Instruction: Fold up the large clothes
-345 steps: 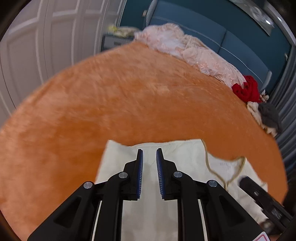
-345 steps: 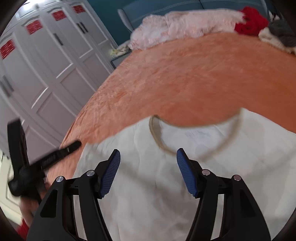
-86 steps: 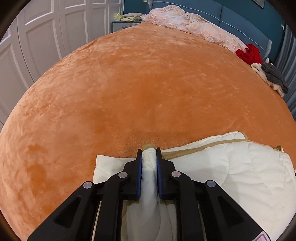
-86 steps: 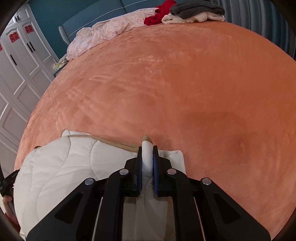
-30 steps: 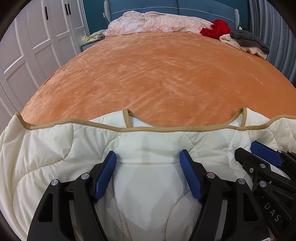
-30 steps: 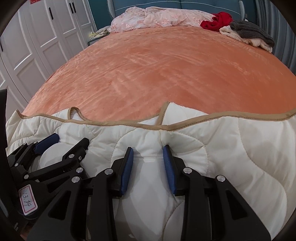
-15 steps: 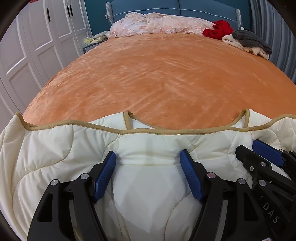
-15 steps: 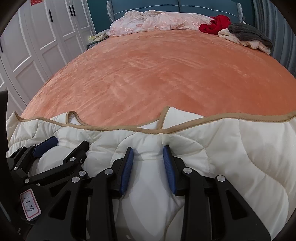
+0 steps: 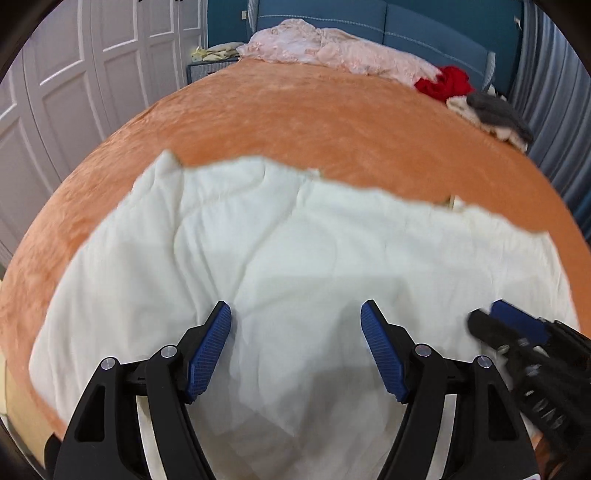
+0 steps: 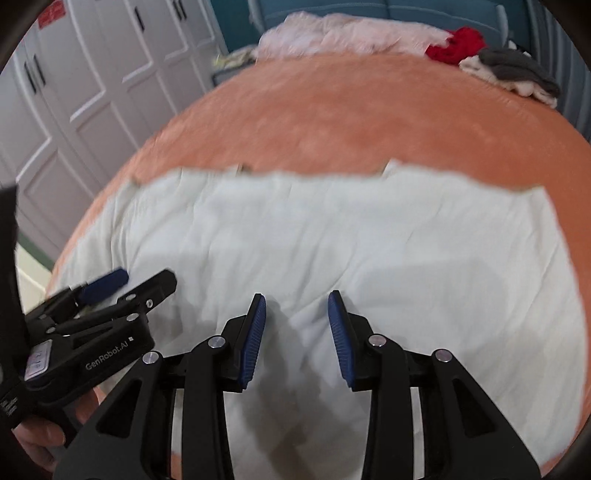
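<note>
A cream quilted garment (image 9: 295, 251) lies spread flat on the orange bedspread (image 9: 314, 122), folded into a wide rectangle. It also fills the right wrist view (image 10: 332, 240). My left gripper (image 9: 295, 343) is open and empty, held a little above the garment's near part. My right gripper (image 10: 296, 332) is open and empty above the same near part. The right gripper shows at the right edge of the left wrist view (image 9: 517, 332); the left gripper shows at the left of the right wrist view (image 10: 110, 291).
A pink lace cloth (image 9: 332, 51), a red garment (image 9: 447, 83) and a grey and cream pile (image 9: 495, 114) lie at the bed's far end by a blue headboard (image 9: 424, 26). White wardrobe doors (image 9: 74, 74) stand on the left.
Both grippers have lifted and pulled back from the garment. The garment now lies flat with its plain side up; the tan-trimmed edges no longer stand up in front of the fingers.
</note>
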Available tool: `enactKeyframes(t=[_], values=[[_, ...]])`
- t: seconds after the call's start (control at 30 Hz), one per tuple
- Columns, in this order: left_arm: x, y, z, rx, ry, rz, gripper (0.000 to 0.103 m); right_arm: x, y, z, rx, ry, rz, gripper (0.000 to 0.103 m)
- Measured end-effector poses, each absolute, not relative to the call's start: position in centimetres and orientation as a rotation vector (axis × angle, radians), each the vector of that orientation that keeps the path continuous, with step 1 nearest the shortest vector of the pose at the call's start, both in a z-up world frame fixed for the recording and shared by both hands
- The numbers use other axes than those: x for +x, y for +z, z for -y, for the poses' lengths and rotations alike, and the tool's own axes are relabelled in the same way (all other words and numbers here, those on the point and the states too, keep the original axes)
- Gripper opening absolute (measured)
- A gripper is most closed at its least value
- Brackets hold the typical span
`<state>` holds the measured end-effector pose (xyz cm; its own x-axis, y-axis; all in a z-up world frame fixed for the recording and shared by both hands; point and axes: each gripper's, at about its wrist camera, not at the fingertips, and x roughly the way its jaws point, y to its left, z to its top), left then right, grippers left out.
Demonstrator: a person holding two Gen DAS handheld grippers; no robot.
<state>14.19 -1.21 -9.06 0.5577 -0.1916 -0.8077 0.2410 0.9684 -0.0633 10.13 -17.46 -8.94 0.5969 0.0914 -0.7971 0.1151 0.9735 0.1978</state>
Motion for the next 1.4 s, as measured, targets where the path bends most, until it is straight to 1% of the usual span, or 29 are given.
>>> enactKeyframes(t=[0.3, 0.47, 0.6, 0.7, 0.8, 0.9, 1.03, 1.2, 1.23, 1.27, 1.3, 1.33, 1.37, 1.4], values=[[12.7, -11.9, 2.2, 0.136, -0.174, -0.866, 0.074, 9.9, -11.4, 16.3, 0.203, -0.063, -0.929, 0.035], [12.4, -10.9, 1.6, 0.1, -0.191, -0.875, 0.074, 9.8, -11.6, 16.3, 0.206, -0.06, -0.929, 0.035], [10.3, -7.9, -2.6, -0.064, -0.227, -0.903, 0.074, 10.0, -10.8, 16.3, 0.195, -0.048, -0.961, 0.035], [8.9, -6.7, -8.8, -0.253, -0.196, -0.965, 0.074, 9.7, -9.4, 16.3, 0.233, -0.044, -0.967, 0.035], [8.4, -7.1, -14.6, -0.427, -0.115, -1.001, 0.074, 8.5, -8.1, 15.6, 0.289, 0.006, -0.946, 0.035], [8.6, -9.0, -17.7, -0.523, -0.061, -1.045, 0.074, 7.6, -7.7, 14.0, 0.264, 0.034, -0.955, 0.035], [9.4, -10.9, -18.3, -0.712, -0.141, -1.079, 0.074, 7.8, -8.9, 13.0, 0.247, 0.036, -0.99, 0.031], [11.4, -11.9, -16.6, -0.73, -0.18, -1.088, 0.074, 8.1, -9.8, 13.5, 0.274, 0.028, -1.002, 0.026], [11.6, -11.6, -16.5, -0.728, -0.181, -1.084, 0.073, 8.1, -10.0, 13.6, 0.283, 0.028, -1.005, 0.025], [11.7, -11.3, -16.2, -0.719, -0.175, -1.078, 0.067, 8.2, -10.1, 13.7, 0.289, 0.029, -1.006, 0.025], [11.7, -10.7, -16.0, -0.702, -0.177, -1.069, 0.056, 8.3, -10.2, 13.8, 0.292, 0.029, -1.006, 0.025], [11.7, -10.3, -15.8, -0.68, -0.177, -1.062, 0.05, 8.3, -10.3, 13.8, 0.291, 0.028, -1.006, 0.025], [11.6, -9.7, -15.6, -0.654, -0.179, -1.05, 0.038, 8.2, -10.0, 13.7, 0.29, 0.025, -1.003, 0.02], [11.6, -9.3, -15.4, -0.641, -0.187, -1.038, 0.024, 7.9, -9.7, 13.8, 0.293, 0.027, -0.999, 0.012]])
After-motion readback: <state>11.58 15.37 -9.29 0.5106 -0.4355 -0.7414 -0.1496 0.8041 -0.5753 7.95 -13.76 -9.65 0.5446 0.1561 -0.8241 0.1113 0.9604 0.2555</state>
